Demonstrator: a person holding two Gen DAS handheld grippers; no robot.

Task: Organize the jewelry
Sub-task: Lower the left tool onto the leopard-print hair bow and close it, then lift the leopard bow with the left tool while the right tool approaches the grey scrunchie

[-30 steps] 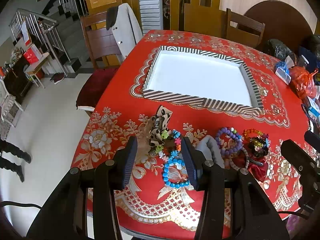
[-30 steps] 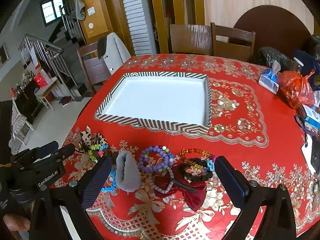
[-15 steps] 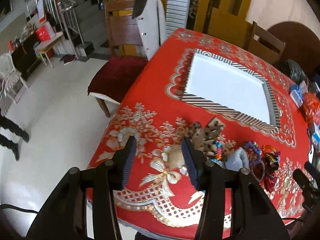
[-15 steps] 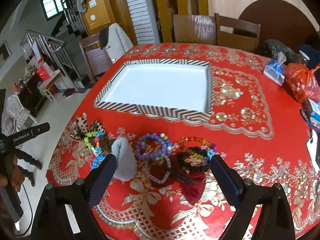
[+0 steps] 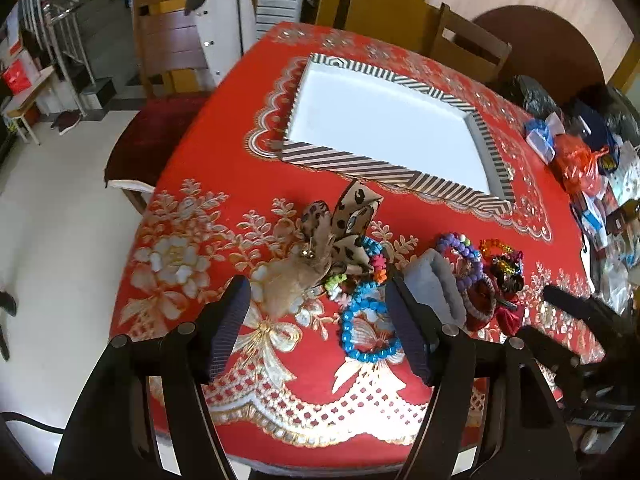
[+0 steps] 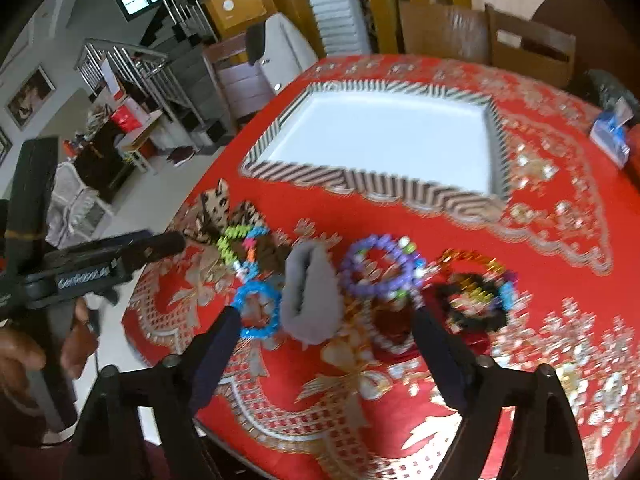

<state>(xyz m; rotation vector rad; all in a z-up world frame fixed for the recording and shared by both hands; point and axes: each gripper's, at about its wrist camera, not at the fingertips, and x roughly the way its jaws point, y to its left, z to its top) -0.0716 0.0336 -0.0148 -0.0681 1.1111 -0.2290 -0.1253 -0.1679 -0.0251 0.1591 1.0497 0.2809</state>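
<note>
Red floral tablecloth [image 5: 240, 184] covers table. Wooden chair [image 5: 168, 52] at far left corner, white jacket [image 5: 228, 20] over its back. Orange plastic bag [image 5: 580, 160] at right edge. Metal stair railing [image 6: 120, 60] in background.

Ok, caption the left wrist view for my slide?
Left gripper, jaws opening and empty, over leopard-print bow and blue bead bracelet; striped tray beyond.
</note>
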